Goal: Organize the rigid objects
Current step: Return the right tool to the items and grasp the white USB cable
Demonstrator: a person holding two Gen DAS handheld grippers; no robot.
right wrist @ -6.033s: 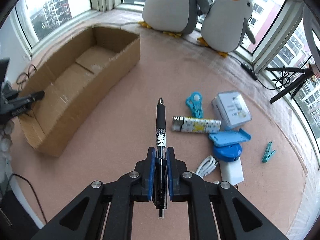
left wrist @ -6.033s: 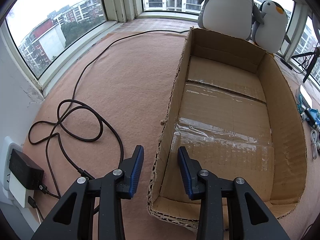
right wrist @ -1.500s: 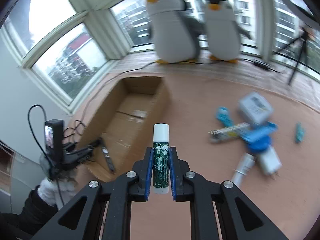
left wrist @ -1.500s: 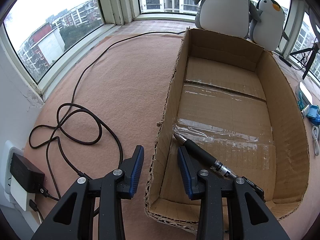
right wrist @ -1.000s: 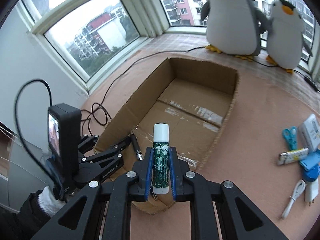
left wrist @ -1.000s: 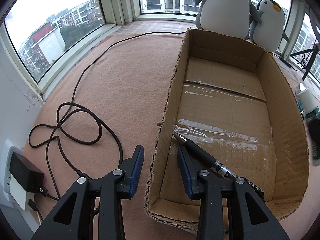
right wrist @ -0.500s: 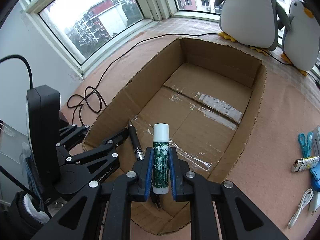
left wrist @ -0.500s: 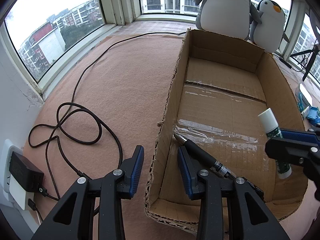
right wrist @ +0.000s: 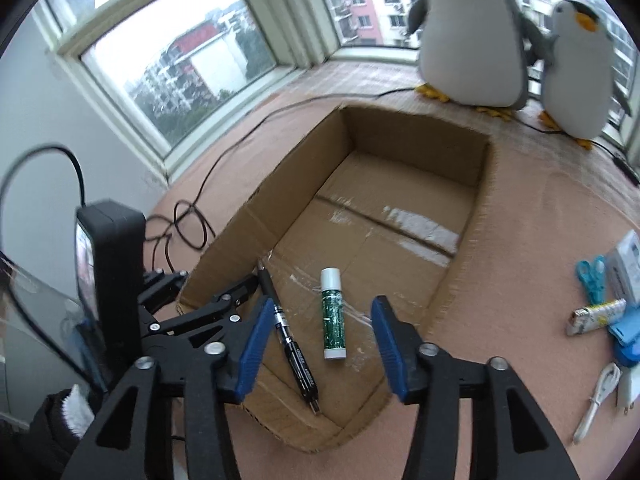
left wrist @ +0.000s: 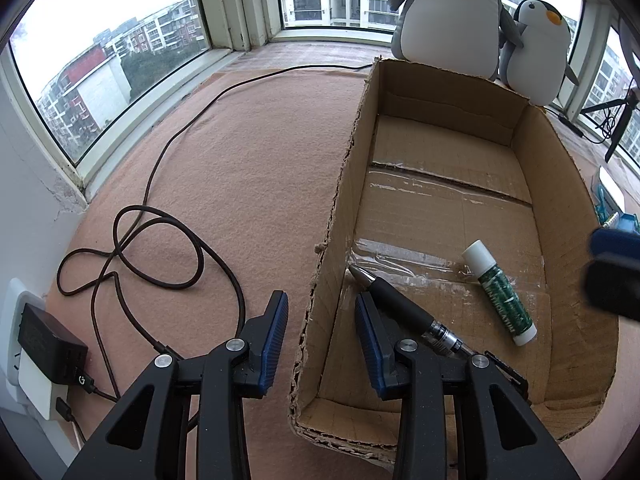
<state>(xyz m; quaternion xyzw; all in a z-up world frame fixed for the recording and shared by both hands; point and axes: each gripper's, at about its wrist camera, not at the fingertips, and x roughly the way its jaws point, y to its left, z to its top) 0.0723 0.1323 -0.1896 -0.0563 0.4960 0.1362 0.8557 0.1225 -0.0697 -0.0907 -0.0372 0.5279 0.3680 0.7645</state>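
Two things are in the cardboard box so far: a black pen and a green glue stick with a white cap. Both lie flat on the taped floor of the box at the near end. The pen is closer to the left wall and the glue stick is just to its right, and they're not touching.

The right tongs have just been opening and now stand spread over the near end of the box. The glue stick shows up in the gap between the blue pads, but it's lying loose on the box floor below them and nothing is pinched.

The left tongs are parted too. They straddle the left wall of the box, one pad outside and one inside, and neither pad looks to be pressing on the cardboard.

The box sits on a pinkish cloth-covered surface by the windows. Two plush penguins stand behind its far end. A black cable loops over the cloth on the left toward a charger. To the right of the box there's a little pile including a blue clip, a lighter and a white cord.
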